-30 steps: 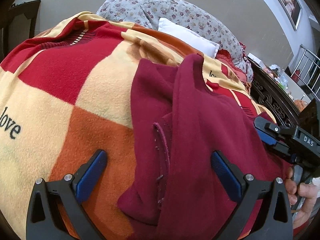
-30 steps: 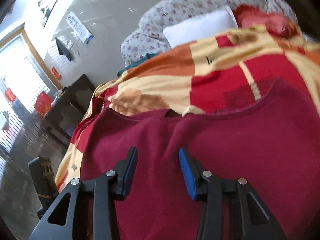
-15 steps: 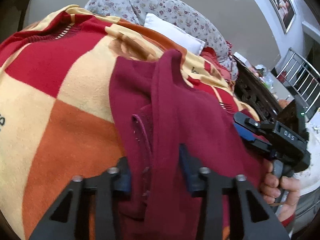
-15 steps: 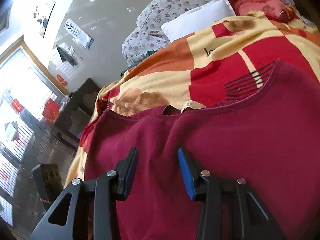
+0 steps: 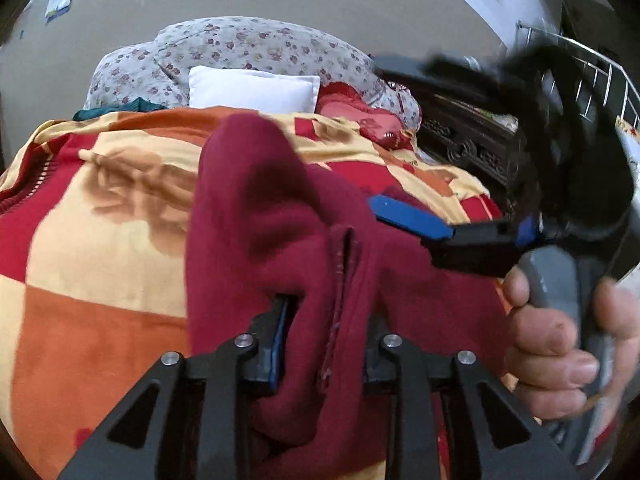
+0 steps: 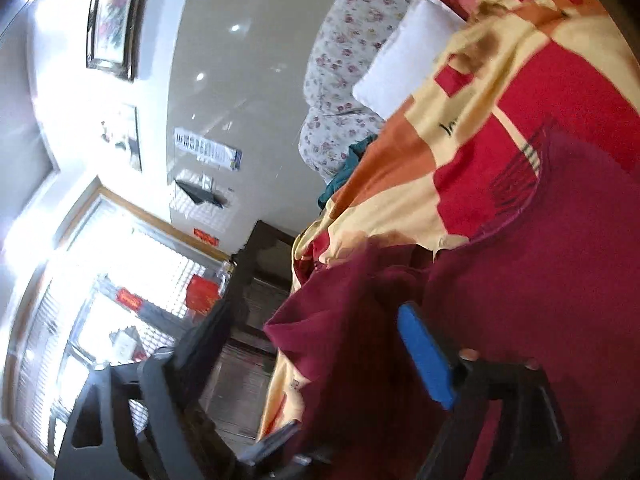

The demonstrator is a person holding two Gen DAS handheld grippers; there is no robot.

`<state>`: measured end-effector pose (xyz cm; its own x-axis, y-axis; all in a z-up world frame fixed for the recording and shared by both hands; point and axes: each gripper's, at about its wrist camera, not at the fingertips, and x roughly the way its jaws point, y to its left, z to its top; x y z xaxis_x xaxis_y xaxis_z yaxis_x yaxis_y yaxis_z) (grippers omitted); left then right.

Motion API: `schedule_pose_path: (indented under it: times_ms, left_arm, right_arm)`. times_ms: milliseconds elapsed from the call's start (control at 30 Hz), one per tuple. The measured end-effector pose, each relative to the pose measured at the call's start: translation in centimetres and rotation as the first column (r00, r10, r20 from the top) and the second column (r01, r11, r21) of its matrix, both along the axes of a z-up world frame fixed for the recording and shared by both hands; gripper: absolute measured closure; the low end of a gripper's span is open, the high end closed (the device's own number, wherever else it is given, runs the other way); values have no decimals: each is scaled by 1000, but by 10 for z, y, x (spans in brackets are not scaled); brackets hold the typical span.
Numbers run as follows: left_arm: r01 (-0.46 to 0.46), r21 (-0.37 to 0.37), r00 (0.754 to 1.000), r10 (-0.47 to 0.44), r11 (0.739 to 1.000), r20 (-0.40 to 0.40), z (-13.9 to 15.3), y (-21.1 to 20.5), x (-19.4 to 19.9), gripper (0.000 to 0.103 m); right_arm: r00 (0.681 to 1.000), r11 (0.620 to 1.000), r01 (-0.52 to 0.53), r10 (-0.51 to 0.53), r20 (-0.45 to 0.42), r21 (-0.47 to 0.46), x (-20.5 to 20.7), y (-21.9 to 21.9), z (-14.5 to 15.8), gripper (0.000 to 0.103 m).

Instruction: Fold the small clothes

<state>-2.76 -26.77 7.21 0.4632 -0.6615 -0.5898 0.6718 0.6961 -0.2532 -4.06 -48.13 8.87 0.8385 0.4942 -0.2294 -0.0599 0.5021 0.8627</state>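
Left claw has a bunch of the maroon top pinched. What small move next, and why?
Probably carry the pinched fold across toward the right claw. The left claw is shut on a raised bunch of the maroon top, while the rest lies spread on the blanket, so the fold is unfinished.

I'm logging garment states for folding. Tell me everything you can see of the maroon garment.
The maroon garment looks like soft, fleecy knit, plain dark red, with a stitched seam running down one raised fold. It lies bunched and partly lifted on the checked blanket, not flat. The left gripper is closed on a thick fold of it; the right gripper reaches in over its far side, and in the right wrist view cloth is draped between its fingers. Whether that gripper is closed cannot be told.
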Motion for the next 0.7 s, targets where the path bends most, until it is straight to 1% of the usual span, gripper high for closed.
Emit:
schedule_pose_path:
  times_ms: [67,100,133,167,200,267,367,400,467,533,600,667,700]
  left_arm:
    - [6,-10,1000,-6,1000,17,-4,2,-2,74]
    - [17,-30,1000,-17,999,11,-3,5,-3,67]
    - [37,-54,999,-37,998,-4,-2,7,-4,53]
    - [61,-80,998,-63,995,-18,-2,6,-5,47]
    - [68,-93,997,-70,993,-22,-2,10,-7,48]
    - [90,-87,996,-92,992,-19,-2,12,-8,46]
    - [144,-64,989,-145,988,-23,-6,12,-10,38]
    - [182,-62,983,-183,981,-26,-6,13,-13,34]
    - [200,-59,979,-202,978,-25,-6,15,-14,33]
    - [205,-92,976,-211,974,-49,-8,17,-9,30]
    - [215,-112,973,-223,970,-66,-9,20,-6,30]
    - [234,-114,968,-242,966,-61,-9,20,-8,26]
    - [247,-114,965,-255,962,-56,-9,20,-7,23]
  right_arm:
    - [999,996,-29,25,-43,-89,4,6,3,6]
    - [997,992,-50,43,-59,-112,7,9,1,6]
    - [996,991,-68,61,-63,-115,9,11,-2,6]
    - [995,991,-78,71,-65,-104,12,13,-5,6]
    - [994,992,-87,80,-72,-92,15,15,-9,6]
    - [988,988,-129,120,-100,-86,21,21,-16,6]
    - [983,975,-161,144,-116,-156,25,31,-16,6]
    - [980,966,-182,162,-118,-183,26,35,-15,6]
    - [974,952,-218,197,-115,-216,25,42,-15,6]
    - [971,942,-232,209,-114,-242,24,46,-12,6]
    - [970,933,-241,222,-100,-268,22,49,-7,3]
    - [968,923,-252,240,-77,-291,19,51,-2,0]
    - [968,917,-251,243,-66,-309,16,52,1,0]
